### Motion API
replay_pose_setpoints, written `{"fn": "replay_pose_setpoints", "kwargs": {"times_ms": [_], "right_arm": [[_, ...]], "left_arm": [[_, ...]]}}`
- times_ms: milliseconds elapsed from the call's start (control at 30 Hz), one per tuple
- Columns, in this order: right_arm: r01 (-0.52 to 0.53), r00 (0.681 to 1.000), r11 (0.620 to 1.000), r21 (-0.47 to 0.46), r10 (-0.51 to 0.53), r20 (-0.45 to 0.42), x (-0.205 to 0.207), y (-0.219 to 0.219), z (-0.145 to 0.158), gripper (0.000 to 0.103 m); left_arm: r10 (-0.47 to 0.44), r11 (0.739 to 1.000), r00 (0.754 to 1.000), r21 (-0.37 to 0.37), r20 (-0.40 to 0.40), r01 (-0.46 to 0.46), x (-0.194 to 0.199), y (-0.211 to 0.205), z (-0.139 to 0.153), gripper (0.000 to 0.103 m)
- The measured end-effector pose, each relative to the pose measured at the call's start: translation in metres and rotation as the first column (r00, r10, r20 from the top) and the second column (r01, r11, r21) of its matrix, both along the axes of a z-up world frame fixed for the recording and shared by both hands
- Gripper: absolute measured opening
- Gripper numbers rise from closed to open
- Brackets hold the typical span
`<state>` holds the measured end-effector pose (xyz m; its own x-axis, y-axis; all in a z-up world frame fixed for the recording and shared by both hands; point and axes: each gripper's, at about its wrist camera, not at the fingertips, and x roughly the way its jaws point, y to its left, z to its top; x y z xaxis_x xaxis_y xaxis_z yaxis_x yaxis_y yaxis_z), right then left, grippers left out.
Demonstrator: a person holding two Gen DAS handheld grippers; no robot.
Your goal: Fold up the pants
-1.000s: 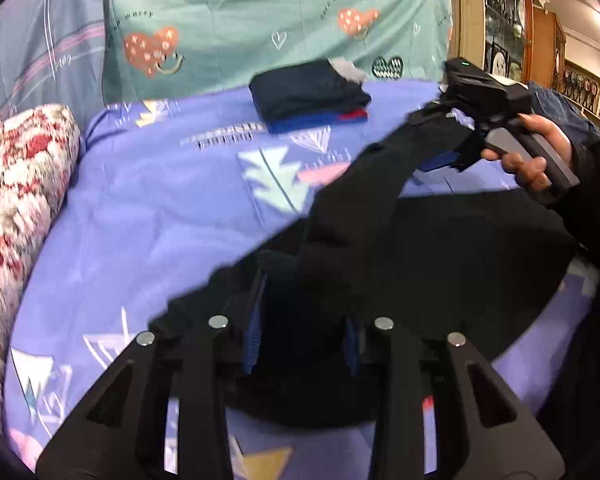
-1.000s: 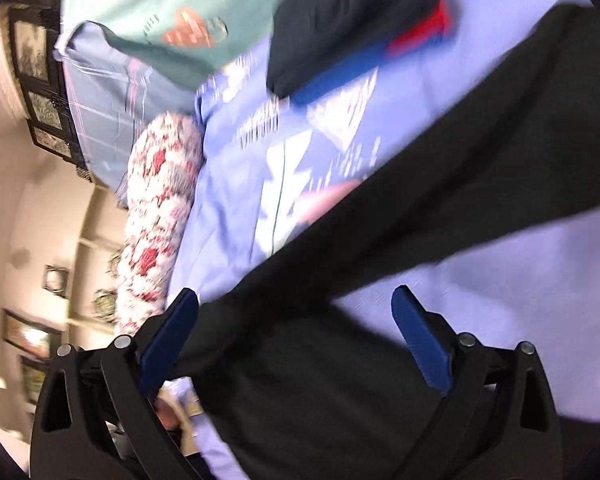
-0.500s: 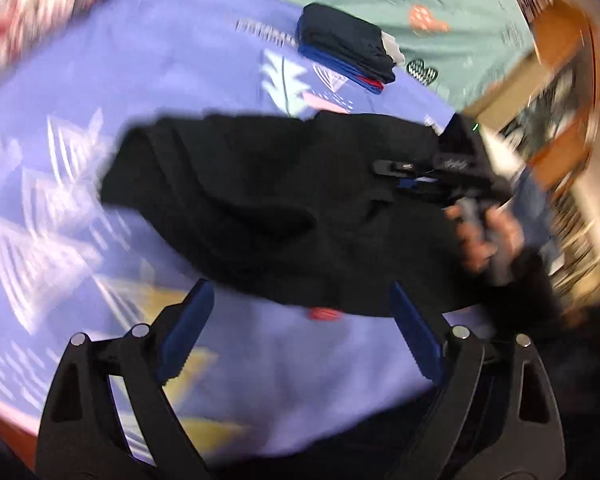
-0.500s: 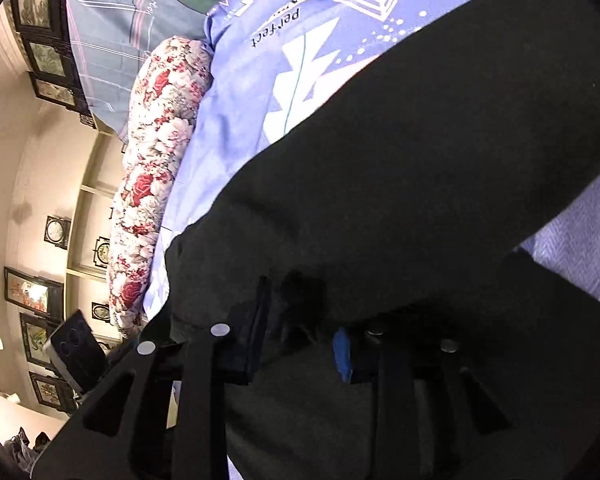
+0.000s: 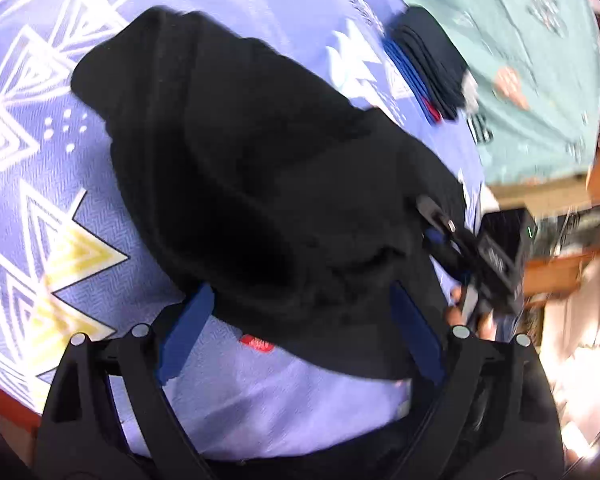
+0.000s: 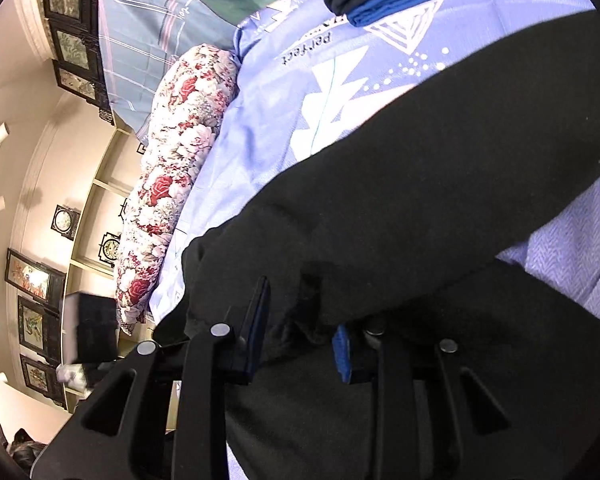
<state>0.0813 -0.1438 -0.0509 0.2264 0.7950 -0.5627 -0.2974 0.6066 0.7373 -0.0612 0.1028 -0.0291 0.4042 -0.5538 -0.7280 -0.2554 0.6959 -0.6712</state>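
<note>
Black pants (image 5: pixel 268 184), soft and fleecy with a matte nap, bunched in a thick rounded heap on the lavender bedsheet (image 5: pixel 32 184), filling the middle of the left wrist view from 10 o'clock down to 4 o'clock. Sheet woven in a fine herringbone, printed with white and yellow nested triangles. Small red tag (image 5: pixel 256 343) at 6 o'clock just under the hem of the heap.

Left gripper (image 5: pixel 300 332) spread wide, blue pads (image 5: pixel 184 330) standing either side of the near edge of the fabric, nothing pinched between them.

Right gripper (image 6: pixel 302 334) narrowed onto a fold of the same black cloth, blue pads pressed into it, cloth draping over the black fingers. Seen from the left wrist view at 3 o'clock, tilted, its tip buried in the edge of the heap, with fingertips of the right hand (image 5: pixel 466 312) curled round the handle.

Folded stack of clothes (image 5: pixel 428 64) at 1 o'clock, navy over blue with a red sliver, flat and squared, well apart from the heap. Teal printed bedcover (image 5: pixel 512 40) beyond it. Floral bolster (image 6: pixel 176 168), plump and cylindrical, at 9 o'clock in the right wrist view, along the sheet's edge.
</note>
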Motion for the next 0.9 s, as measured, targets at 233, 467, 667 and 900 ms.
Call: {"fn": "replay_pose_setpoints", "kwargs": {"times_ms": [233, 467, 667, 900], "right_arm": [[-0.017, 0.999, 1.000, -0.016, 0.018, 0.028, -0.004, 0.002, 0.004, 0.014], [-0.016, 0.999, 1.000, -0.027, 0.017, 0.031, -0.007, -0.005, 0.001, 0.010], [-0.015, 0.999, 1.000, -0.020, 0.016, 0.028, -0.008, -0.006, 0.002, 0.010], [-0.017, 0.999, 1.000, -0.012, 0.018, 0.029, -0.010, -0.007, 0.001, 0.010]], "left_arm": [[0.083, 0.996, 0.996, -0.014, 0.015, -0.083, 0.015, 0.008, 0.009, 0.039], [0.039, 0.999, 0.998, -0.010, -0.053, -0.040, 0.009, 0.006, 0.010, 0.054], [0.068, 0.997, 0.996, -0.028, -0.063, -0.070, 0.006, 0.014, 0.014, 0.074], [0.052, 0.999, 0.998, 0.003, -0.027, -0.052, 0.021, 0.014, 0.027, 0.079]]}}
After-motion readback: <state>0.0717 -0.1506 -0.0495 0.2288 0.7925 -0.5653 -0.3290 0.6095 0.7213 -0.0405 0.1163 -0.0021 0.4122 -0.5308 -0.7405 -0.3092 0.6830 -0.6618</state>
